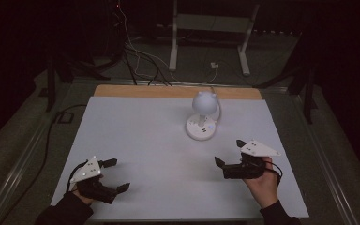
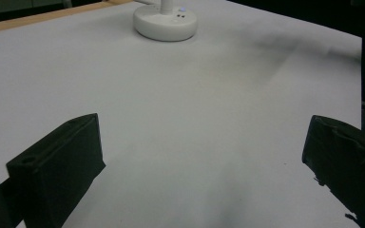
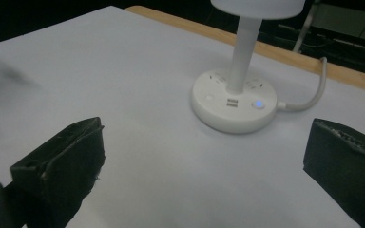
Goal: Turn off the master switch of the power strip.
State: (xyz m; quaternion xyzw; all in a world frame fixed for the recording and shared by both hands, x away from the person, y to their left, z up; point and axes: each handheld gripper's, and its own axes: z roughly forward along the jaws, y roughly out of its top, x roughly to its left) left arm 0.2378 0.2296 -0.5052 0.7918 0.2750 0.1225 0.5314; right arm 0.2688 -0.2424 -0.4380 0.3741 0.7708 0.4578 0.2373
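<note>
A: How are the jaws set?
B: Both pairs are spread wide, nothing gripped. The left gripper (image 1: pixel 112 175) is held near the table's (image 1: pixel 136 136) near-left edge, the right gripper (image 1: pixel 229 152) toward the near right.
A: And the lamp (image 1: pixel 202 115)?
B: It is stood far of centre, well apart from both; bare white surface is seen between.

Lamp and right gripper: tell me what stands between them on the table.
Nothing visible does. The right gripper is open, jaws aimed at the lamp, with bare white table between them. The lamp's cable trails off behind its base, away from the gripper.
</note>
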